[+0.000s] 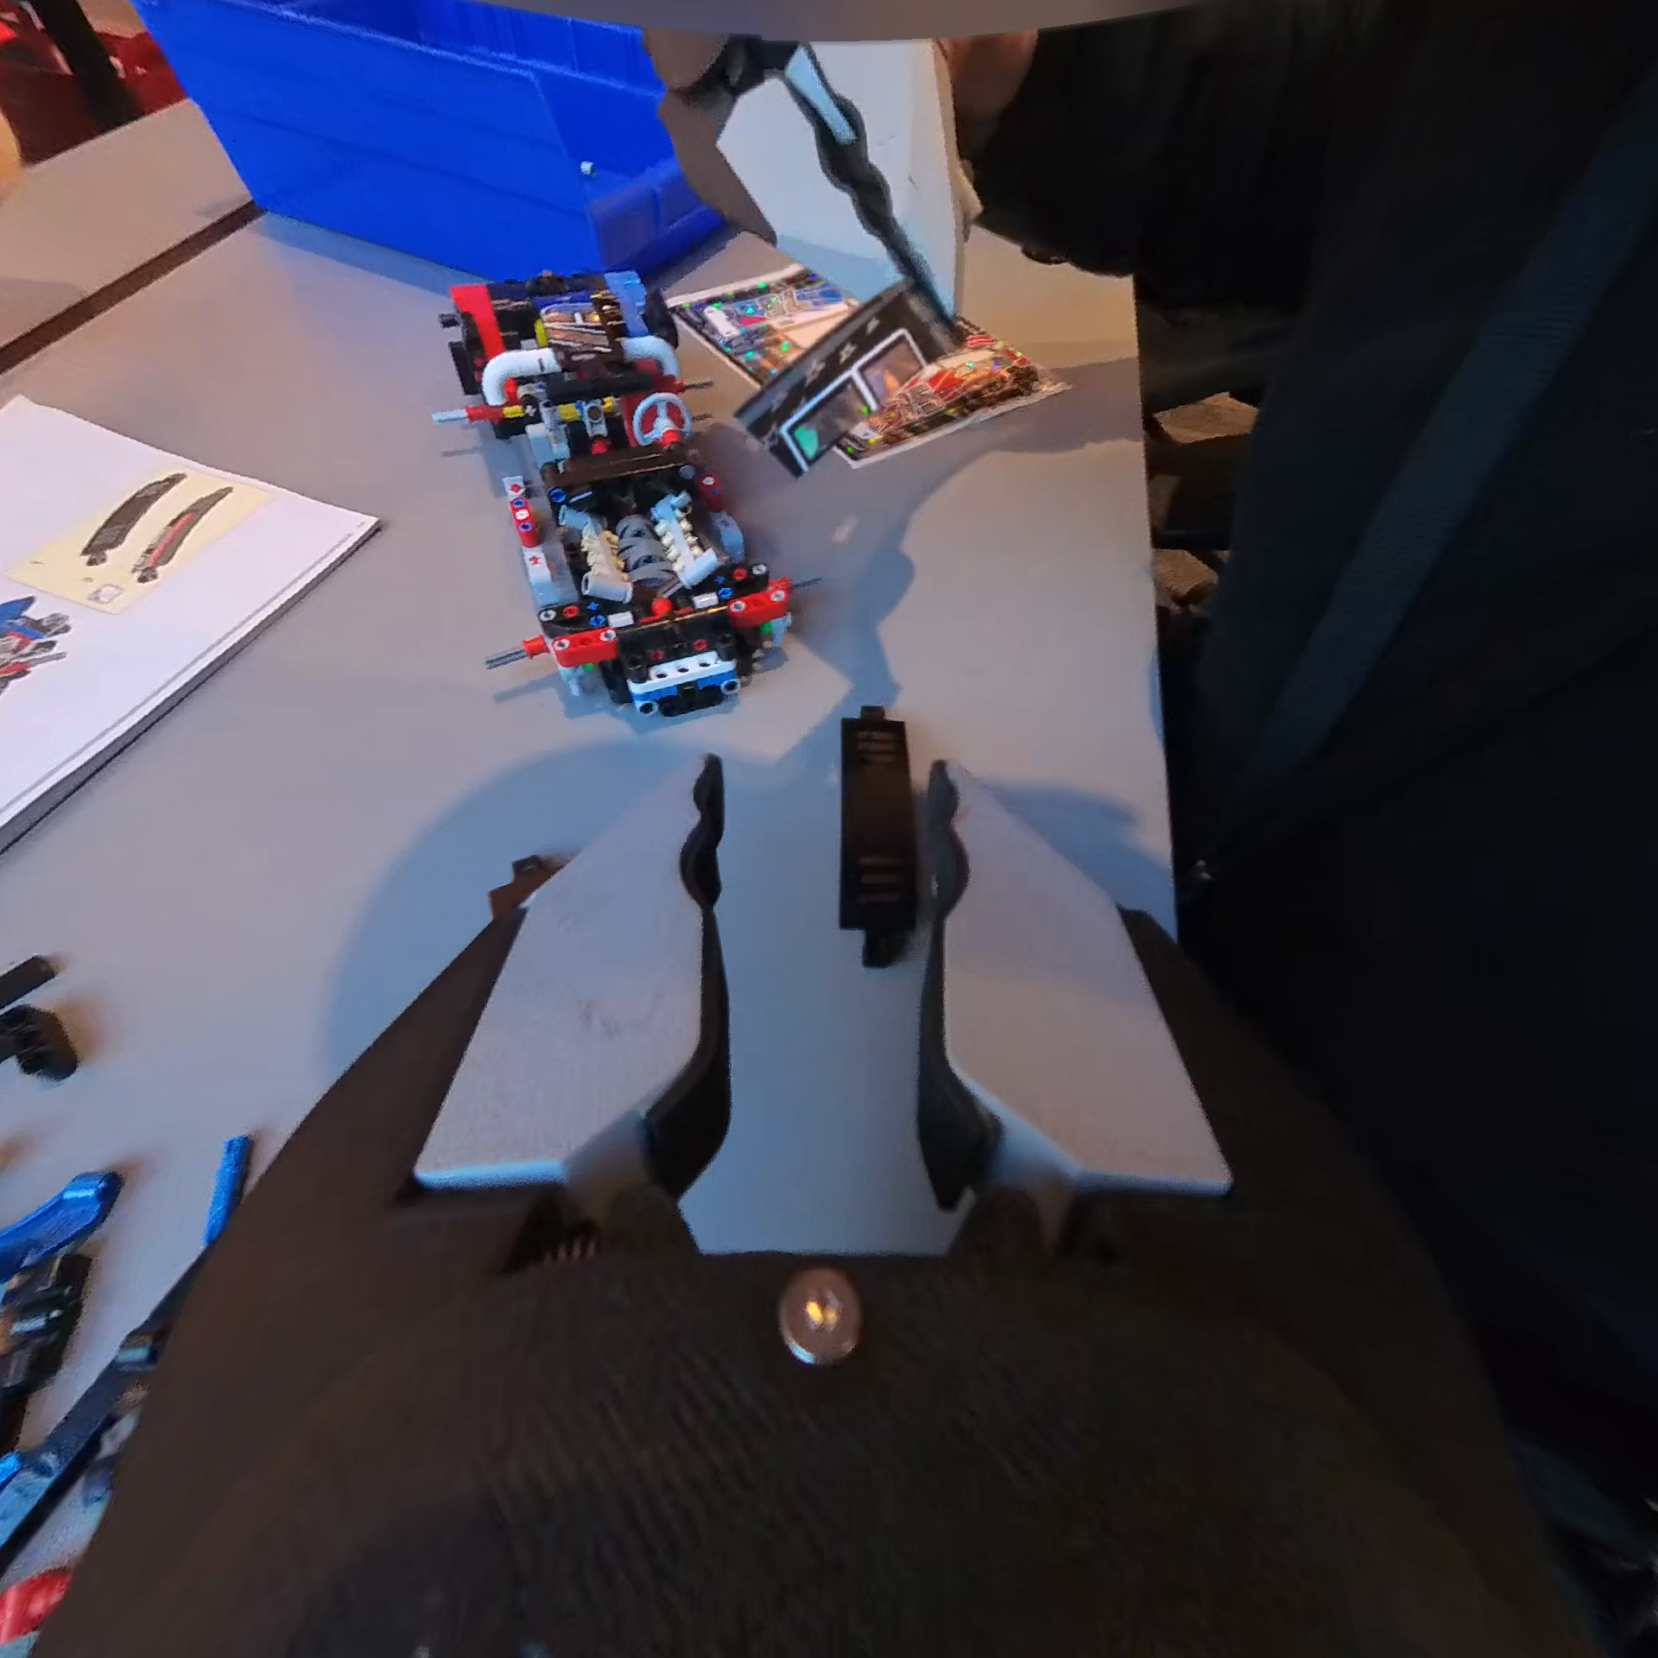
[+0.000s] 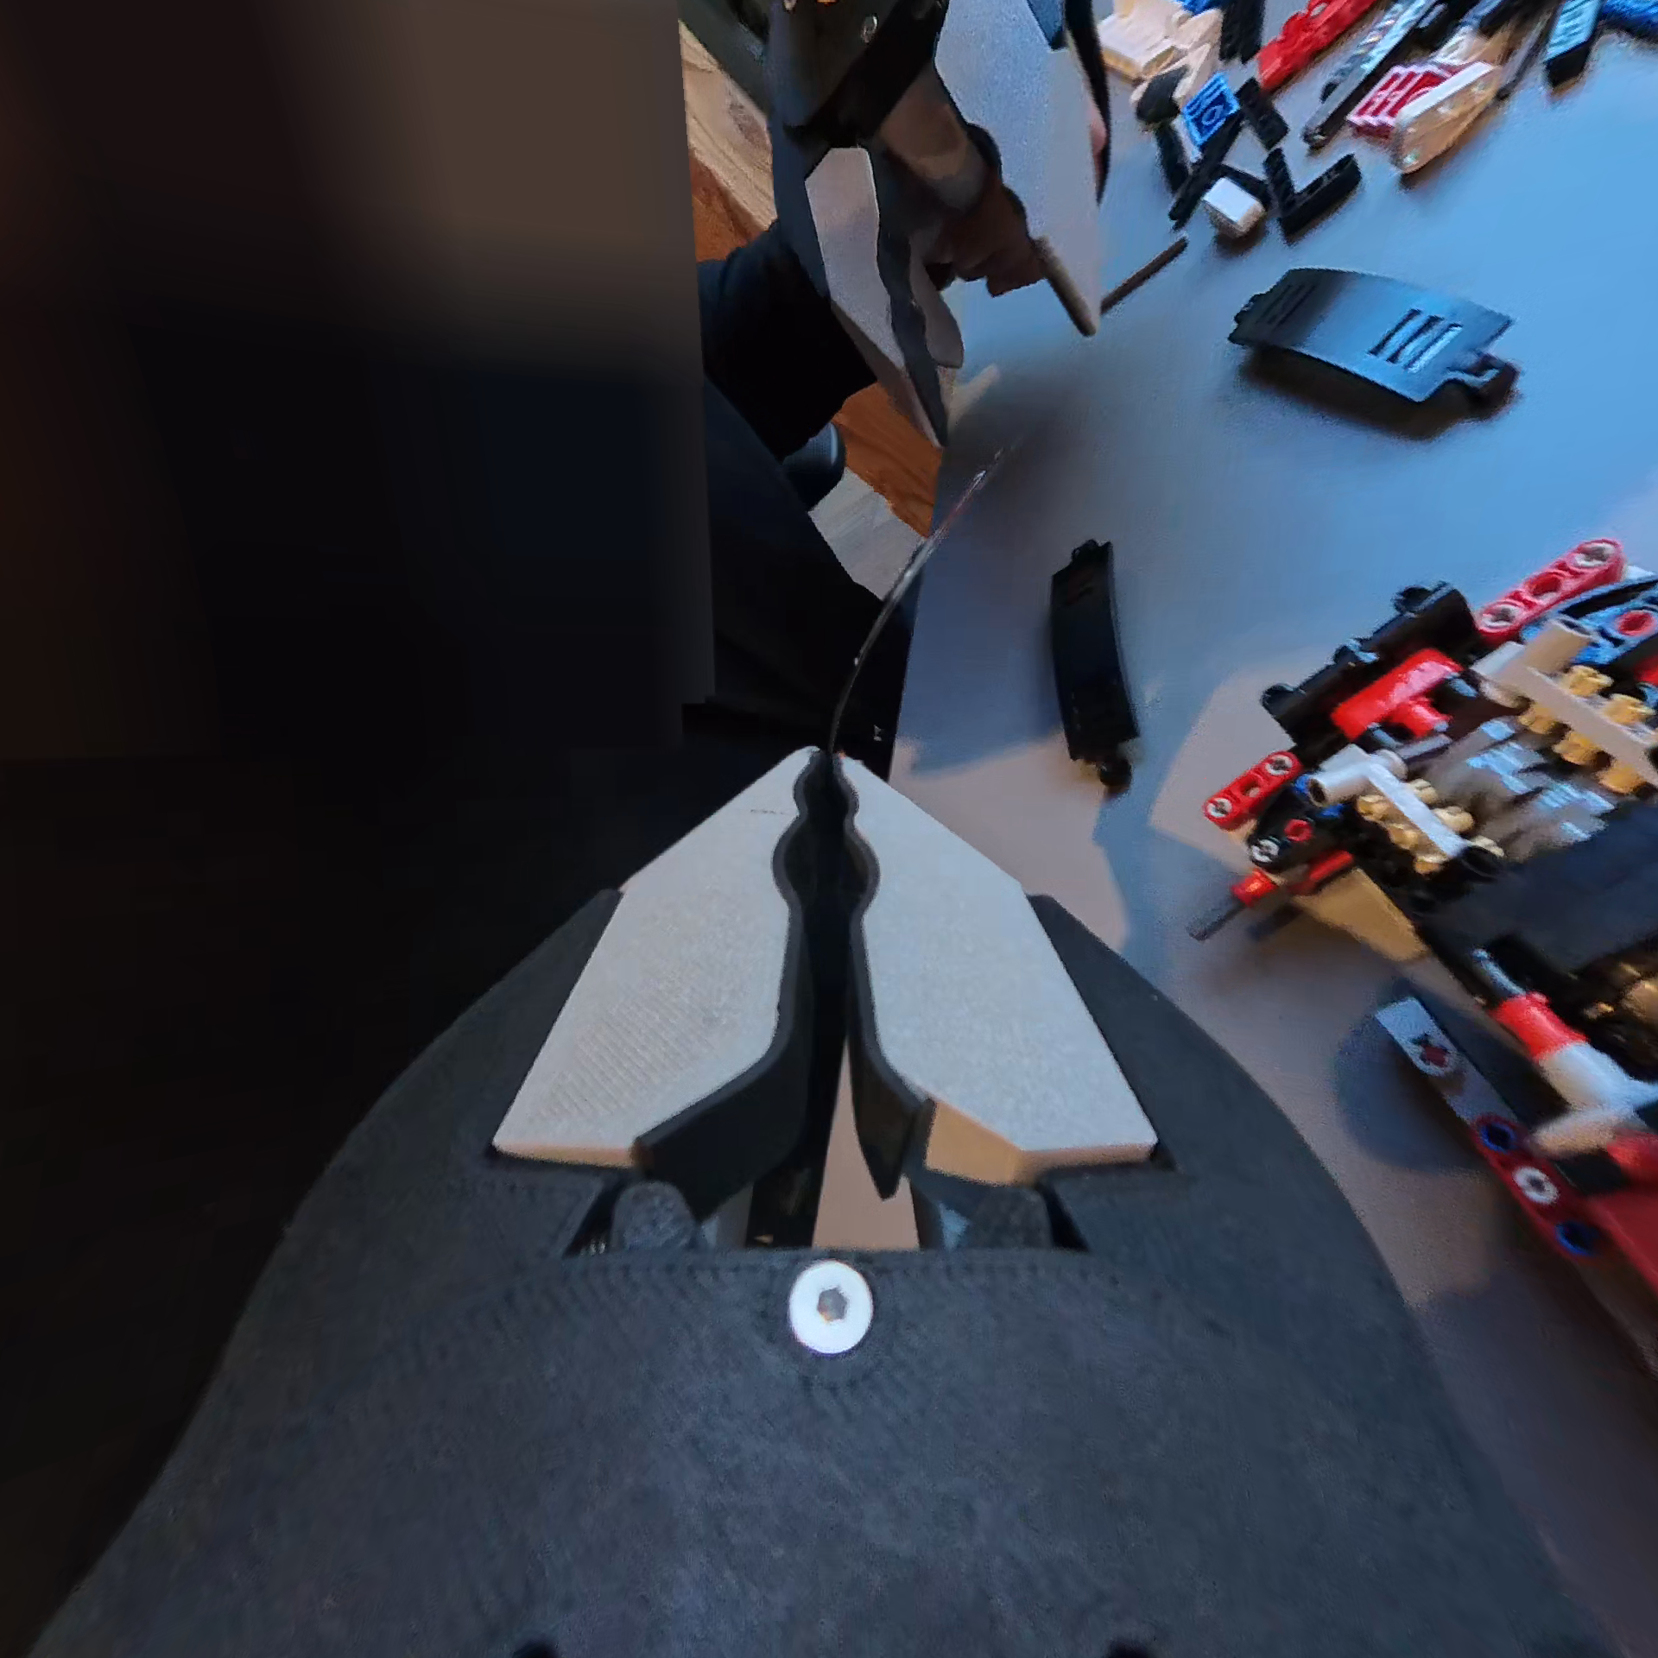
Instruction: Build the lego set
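Worktop [image 1: 987, 556] of grey carries everything, with a blue bin [image 1: 431, 117] at its far side and an open instruction booklet [image 1: 135, 583] beyond the left tool. The half-built lego chassis [image 1: 619, 502] lies mid-surface, a sticker sheet [image 1: 861, 377] just beside it. The left tool [image 1: 821, 789] hangs released, a slim black panel [image 1: 875, 825] lying on the surface between its tips. The right tool [image 2: 821, 763] is clenched on the sheet's thin edge. Loose pieces [image 2: 1274, 117] are scattered farther off.
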A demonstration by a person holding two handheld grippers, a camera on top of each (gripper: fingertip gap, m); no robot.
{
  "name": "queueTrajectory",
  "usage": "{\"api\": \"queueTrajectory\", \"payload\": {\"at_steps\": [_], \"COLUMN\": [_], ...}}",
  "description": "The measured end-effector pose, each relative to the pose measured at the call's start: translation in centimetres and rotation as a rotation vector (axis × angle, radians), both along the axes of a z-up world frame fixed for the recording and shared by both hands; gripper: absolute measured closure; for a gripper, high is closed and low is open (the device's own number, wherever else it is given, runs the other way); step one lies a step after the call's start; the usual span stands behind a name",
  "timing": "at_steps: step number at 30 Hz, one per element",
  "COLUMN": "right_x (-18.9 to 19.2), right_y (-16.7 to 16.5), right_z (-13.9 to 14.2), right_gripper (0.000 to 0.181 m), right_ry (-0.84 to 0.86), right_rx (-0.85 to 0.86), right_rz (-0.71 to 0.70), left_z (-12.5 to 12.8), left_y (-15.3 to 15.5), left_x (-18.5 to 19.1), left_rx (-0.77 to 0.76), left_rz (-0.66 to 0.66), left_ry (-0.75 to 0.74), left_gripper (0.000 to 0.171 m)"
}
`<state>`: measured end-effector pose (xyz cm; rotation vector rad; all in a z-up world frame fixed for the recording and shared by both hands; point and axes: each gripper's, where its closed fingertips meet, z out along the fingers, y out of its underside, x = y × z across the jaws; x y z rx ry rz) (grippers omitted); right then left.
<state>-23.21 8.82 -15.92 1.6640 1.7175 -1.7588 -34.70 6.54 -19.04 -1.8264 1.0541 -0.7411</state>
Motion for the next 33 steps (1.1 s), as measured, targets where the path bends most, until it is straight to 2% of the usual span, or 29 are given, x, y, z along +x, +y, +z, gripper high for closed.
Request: {"api": "queueTrajectory", "payload": {"at_steps": [21, 33], "right_x": [-1.0, -1.0], "right_y": [-3.5, -3.8], "right_z": [-1.0, -1.2], "right_gripper": [0.181, 0.181], "right_ry": [-0.001, -0.003], "right_rx": [-0.018, -0.018], "right_rz": [0.058, 0.055], "left_z": [-0.8, -1.5], "left_y": [-1.7, -2.1], "left_x": [2.0, 1.9], "left_rx": [-0.041, -0.060], "left_rz": [0.007, 0.022], "left_ry": [-0.030, -0.020], "left_gripper": [0.132, 0.134]}}
